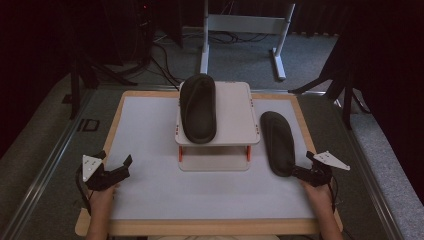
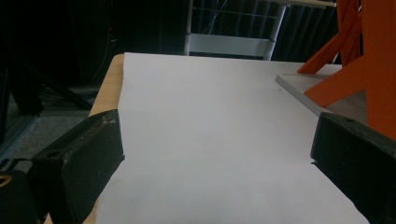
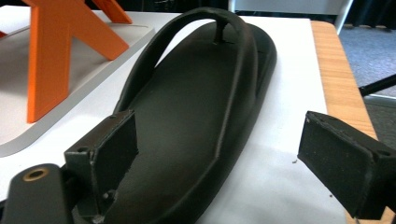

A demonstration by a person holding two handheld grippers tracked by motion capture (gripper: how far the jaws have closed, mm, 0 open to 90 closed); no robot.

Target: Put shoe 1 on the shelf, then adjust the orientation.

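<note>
One dark flip-flop [image 1: 198,107] already lies on the top shelf of the white rack [image 1: 235,120]; its mate [image 3: 196,121] lies on the table mat, heel between the right gripper [image 3: 219,154]'s wide-open jaws, not yet pinched. The left gripper [image 1: 114,162] gapes wide too, empty, the rack off to its right. Judging from this, half remains.

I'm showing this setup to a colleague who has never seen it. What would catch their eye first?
Probably the two dark flip-flops: one lies on the top shelf of the small white rack with orange legs, the other on the white mat right of it. Next, the right gripper with open jaws around that flip-flop's heel, and the left gripper open over bare mat.
</note>
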